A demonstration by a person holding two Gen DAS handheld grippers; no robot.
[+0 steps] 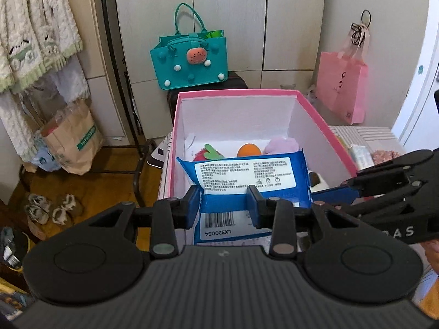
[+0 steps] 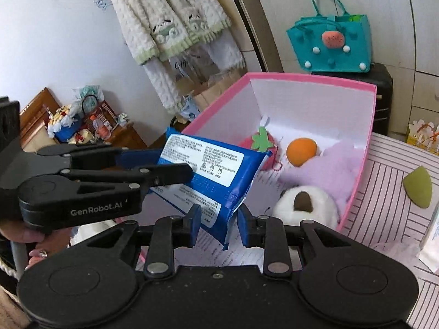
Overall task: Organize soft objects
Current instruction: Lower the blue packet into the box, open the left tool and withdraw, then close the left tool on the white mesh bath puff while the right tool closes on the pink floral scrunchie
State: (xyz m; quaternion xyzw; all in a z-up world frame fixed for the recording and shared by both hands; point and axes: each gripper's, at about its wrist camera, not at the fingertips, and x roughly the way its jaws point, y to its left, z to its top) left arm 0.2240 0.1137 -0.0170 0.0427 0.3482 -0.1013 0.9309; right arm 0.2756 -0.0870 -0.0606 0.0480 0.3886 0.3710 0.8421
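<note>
A blue soft pack with a white label is held over the near end of a pink box with white inner walls. My left gripper is shut on the pack's lower edge. My right gripper stands around the pack's corner with its jaws apart from it, open. Inside the box lie a red strawberry plush, an orange ball, a lilac fluffy piece and a white fluffy toy.
A teal felt bag stands on a dark case behind the box. A pink paper bag hangs at the right. A green wedge sponge and a white pack lie on the striped cloth. A paper bag and slippers sit on the floor at left.
</note>
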